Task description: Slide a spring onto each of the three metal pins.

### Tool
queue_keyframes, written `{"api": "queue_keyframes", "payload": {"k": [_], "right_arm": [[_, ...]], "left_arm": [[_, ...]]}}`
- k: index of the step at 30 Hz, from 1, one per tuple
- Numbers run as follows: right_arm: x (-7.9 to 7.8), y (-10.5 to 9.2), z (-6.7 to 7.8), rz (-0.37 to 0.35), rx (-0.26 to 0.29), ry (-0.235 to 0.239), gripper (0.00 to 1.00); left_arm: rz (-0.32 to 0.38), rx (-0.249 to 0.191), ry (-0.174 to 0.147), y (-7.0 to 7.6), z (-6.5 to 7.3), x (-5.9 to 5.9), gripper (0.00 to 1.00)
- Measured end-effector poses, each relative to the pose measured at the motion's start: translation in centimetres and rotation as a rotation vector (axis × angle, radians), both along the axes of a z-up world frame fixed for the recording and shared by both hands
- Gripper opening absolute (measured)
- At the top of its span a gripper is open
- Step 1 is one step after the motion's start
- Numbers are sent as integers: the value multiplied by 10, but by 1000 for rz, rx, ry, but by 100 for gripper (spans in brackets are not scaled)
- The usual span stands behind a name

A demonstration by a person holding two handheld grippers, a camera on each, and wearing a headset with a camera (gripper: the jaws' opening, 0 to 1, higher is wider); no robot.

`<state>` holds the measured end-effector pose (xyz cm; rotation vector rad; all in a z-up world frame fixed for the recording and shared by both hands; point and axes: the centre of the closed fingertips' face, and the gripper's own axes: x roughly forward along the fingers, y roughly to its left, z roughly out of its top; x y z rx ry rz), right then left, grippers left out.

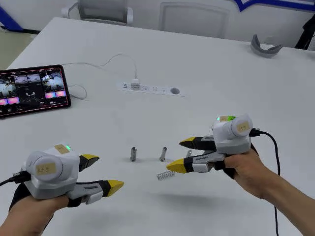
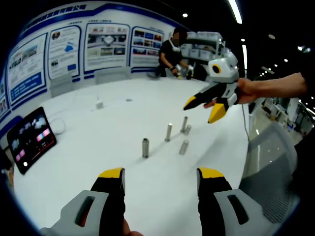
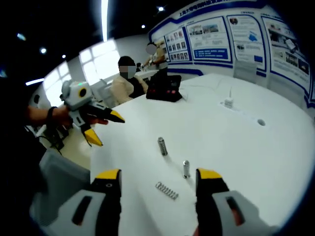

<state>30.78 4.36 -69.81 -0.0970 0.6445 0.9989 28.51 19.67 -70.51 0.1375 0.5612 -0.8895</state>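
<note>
Wide open and empty, the right tool hovers beside the loose coiled steel spring lying on the white table by the short upright metal pins, seemingly about to grasp it; the left tool gapes empty too.

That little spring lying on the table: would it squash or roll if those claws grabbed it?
The spring is thin, open wire coils, so a hard pinch would probably squash it. It lies on its side on the smooth table, so a nudge might roll it. It looks light.
</note>
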Motion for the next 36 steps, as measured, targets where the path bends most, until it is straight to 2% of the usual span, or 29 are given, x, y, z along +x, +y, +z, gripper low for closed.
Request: {"api": "queue_keyframes", "payload": {"k": [11, 23, 36], "right_arm": [[-17, -28, -3, -80, 18, 6, 68], [-38, -48, -1, -169, 47, 12, 73], [-60, -73, 8, -249, 68, 0, 75]], "left_arm": [[-16, -1, 4, -13, -3, 3, 61], [-84, 9, 10, -45, -5, -3, 63], [-181, 29, 22, -92, -19, -1, 60]]}}
